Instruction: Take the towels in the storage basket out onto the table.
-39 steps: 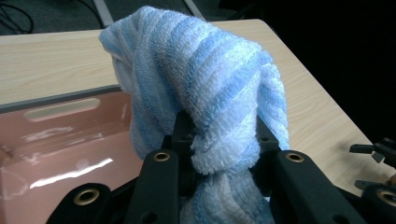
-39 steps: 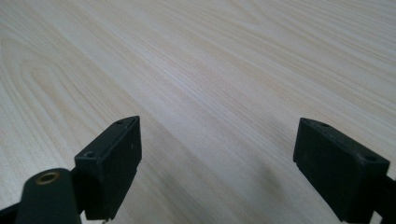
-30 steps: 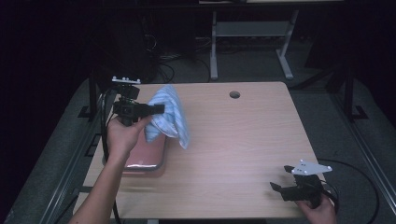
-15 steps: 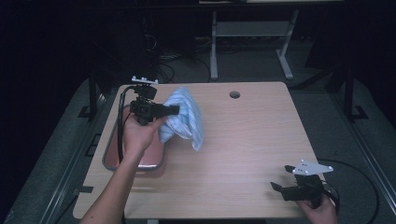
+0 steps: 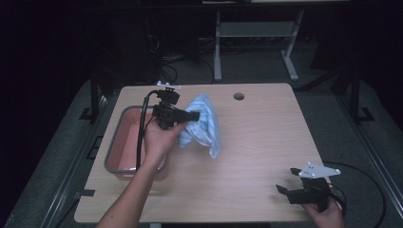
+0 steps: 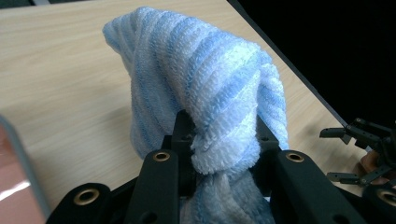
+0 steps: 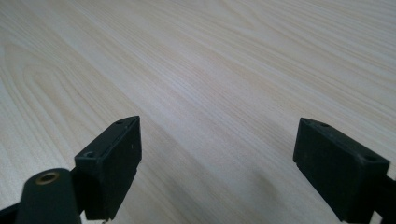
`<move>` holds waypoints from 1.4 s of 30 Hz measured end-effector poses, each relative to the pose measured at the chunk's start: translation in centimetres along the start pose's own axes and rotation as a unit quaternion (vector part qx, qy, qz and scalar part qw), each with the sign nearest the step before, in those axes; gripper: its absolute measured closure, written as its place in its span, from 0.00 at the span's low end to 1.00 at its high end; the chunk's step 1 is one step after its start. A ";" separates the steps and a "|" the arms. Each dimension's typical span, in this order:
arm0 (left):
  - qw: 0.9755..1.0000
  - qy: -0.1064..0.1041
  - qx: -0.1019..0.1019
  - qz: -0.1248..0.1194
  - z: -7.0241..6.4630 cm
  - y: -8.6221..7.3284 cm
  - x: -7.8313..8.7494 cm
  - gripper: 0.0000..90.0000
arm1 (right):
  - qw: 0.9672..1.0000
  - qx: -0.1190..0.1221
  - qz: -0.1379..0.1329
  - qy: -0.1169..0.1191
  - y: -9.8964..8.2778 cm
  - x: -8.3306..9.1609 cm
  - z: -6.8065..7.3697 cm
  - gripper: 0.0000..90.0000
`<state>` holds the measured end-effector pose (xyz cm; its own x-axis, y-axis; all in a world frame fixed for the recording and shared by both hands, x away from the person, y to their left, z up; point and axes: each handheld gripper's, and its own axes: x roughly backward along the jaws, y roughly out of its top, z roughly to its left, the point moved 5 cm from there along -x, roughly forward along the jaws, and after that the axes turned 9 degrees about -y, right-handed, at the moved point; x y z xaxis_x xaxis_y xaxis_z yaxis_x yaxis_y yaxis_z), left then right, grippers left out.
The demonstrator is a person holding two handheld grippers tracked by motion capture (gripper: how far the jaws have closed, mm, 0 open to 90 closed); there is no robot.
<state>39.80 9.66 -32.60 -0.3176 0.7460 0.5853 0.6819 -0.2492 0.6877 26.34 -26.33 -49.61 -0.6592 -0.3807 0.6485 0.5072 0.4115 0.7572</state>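
Your left gripper (image 5: 192, 115), pinching the striped towel (image 5: 204, 123), has carried it clear of the pink bin (image 5: 124, 137), probably for spreading; your right gripper (image 5: 287, 186) rests spread.

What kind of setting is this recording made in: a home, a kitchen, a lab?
Probably a lab or workshop set up for recording, not a home. A bare wooden desk with a cable hole stands in a dark room, with loose cables and another desk's metal frame on the floor behind it.
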 end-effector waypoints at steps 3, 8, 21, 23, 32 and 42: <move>1.000 -0.006 0.001 0.007 -0.1 -0.2 -1.1 0.78 | 1.000 0.001 -0.003 -0.001 0.1 0.1 0.0 0.16; 1.000 -0.012 0.000 0.018 -0.5 -0.4 -2.8 0.77 | 1.000 0.000 -0.004 -0.001 0.1 0.1 -0.1 0.16; 0.999 -0.020 0.018 0.040 0.0 -1.9 -6.7 0.77 | 1.000 -0.001 -0.006 0.000 0.2 0.2 -0.1 0.16; 0.999 -0.020 0.021 0.041 0.0 -2.1 -7.2 0.77 | 1.000 0.000 -0.006 -0.002 0.2 0.2 -0.1 0.16; 0.998 -0.022 0.025 0.048 -0.1 -2.4 -8.9 0.77 | 1.000 -0.002 -0.007 -0.001 0.2 0.3 -0.2 0.16; 0.997 -0.024 0.041 0.054 0.3 -3.5 -11.1 0.76 | 1.000 -0.001 -0.007 0.001 0.2 0.2 -0.2 0.16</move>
<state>41.12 2.41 -41.65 -0.2086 0.7468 0.6315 0.7628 -0.2799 0.5830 26.41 -26.52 -49.31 -0.6656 -0.3877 0.6377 0.4985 0.4049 0.7665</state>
